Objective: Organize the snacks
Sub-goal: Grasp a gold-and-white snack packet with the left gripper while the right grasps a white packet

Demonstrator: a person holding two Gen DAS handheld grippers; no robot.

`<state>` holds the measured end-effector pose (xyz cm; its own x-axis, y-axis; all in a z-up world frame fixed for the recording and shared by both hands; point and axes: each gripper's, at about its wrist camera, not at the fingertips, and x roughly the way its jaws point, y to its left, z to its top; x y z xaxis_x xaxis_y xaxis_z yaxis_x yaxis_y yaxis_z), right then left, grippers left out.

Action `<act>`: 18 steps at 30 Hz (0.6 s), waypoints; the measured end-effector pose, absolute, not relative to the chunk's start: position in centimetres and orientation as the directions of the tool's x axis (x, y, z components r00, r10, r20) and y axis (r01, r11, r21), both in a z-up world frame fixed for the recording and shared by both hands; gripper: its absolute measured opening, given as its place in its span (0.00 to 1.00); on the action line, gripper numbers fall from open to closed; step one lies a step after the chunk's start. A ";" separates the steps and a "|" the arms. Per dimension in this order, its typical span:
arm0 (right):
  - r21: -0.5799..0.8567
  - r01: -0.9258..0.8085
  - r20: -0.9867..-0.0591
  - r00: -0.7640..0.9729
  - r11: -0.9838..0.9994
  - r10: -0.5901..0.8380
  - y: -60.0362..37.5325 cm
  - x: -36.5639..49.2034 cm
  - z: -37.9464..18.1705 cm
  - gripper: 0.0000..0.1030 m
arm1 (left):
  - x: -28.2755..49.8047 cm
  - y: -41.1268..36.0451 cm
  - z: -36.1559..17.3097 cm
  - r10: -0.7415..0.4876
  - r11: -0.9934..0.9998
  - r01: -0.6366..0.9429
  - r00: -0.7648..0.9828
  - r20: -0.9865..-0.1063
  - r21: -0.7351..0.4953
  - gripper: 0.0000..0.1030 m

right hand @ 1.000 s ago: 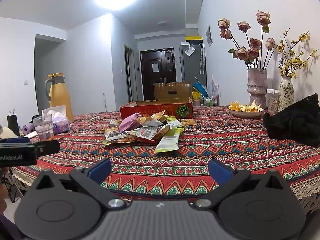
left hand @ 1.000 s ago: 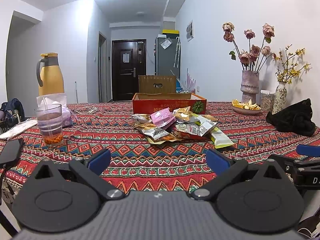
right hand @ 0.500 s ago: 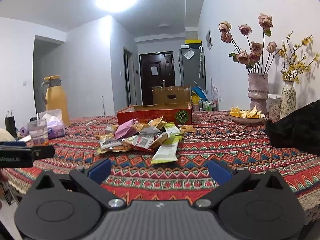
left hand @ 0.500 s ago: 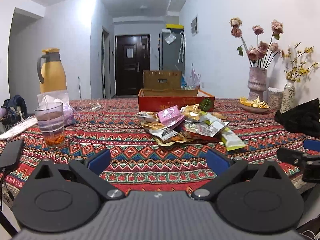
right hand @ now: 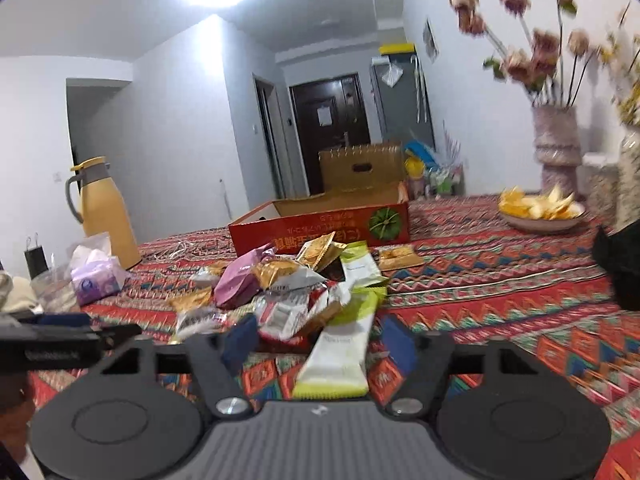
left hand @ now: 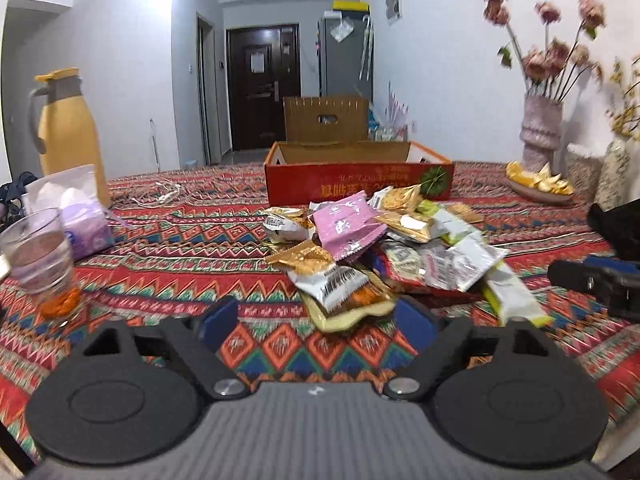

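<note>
A pile of snack packets (left hand: 384, 248) lies on the patterned tablecloth in front of an open red cardboard box (left hand: 358, 178); the pile also shows in the right wrist view (right hand: 288, 280), with the box (right hand: 320, 226) behind it. My left gripper (left hand: 318, 326) is open, its fingers just short of a silver and orange packet (left hand: 336, 284) at the pile's near edge. My right gripper (right hand: 320, 340) is open, with a white and green packet (right hand: 340, 352) lying on the table between its fingers. Neither holds anything.
A glass (left hand: 38, 260), a purple tissue pack (left hand: 84, 216) and a yellow jug (left hand: 68, 132) stand at the left. A vase of dried roses (left hand: 542, 136), a dish of peel (left hand: 538, 182) and a black cloth (right hand: 620, 264) are at the right.
Both grippers have moved forward over the table to the pile. The right gripper's fingers now stand on either side of the white and green packet.
</note>
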<state>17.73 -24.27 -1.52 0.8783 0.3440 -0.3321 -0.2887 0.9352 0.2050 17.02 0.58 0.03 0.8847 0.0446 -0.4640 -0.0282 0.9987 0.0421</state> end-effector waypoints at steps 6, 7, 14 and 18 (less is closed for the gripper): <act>0.206 -0.279 -0.418 0.841 0.938 0.343 -22.5 26.3 -2.5 0.50 | 24.3 0.8 -0.8 0.042 0.999 -0.045 0.866 -0.499 0.005 0.83; 0.209 -0.282 -0.432 0.832 0.936 0.347 -22.3 27.4 -2.7 0.50 | 25.8 0.8 -1.4 0.042 0.999 -0.050 0.850 -0.526 -0.002 0.83; 0.166 -0.318 -0.498 0.790 0.933 0.358 -21.2 30.6 -4.2 0.38 | 29.0 1.9 -3.6 0.037 0.997 -0.066 0.832 -0.554 -0.033 0.51; 0.131 -0.377 -0.504 0.771 0.917 0.389 -20.3 30.7 -4.2 0.19 | 29.4 2.8 -3.7 0.014 0.992 -0.080 0.828 -0.561 -0.094 0.42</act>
<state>30.74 -20.26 -4.18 0.7712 0.3894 -0.5037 -0.3772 0.9168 0.1313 29.38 2.82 -3.66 0.8279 0.0139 -0.5607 -0.0802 0.9924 -0.0938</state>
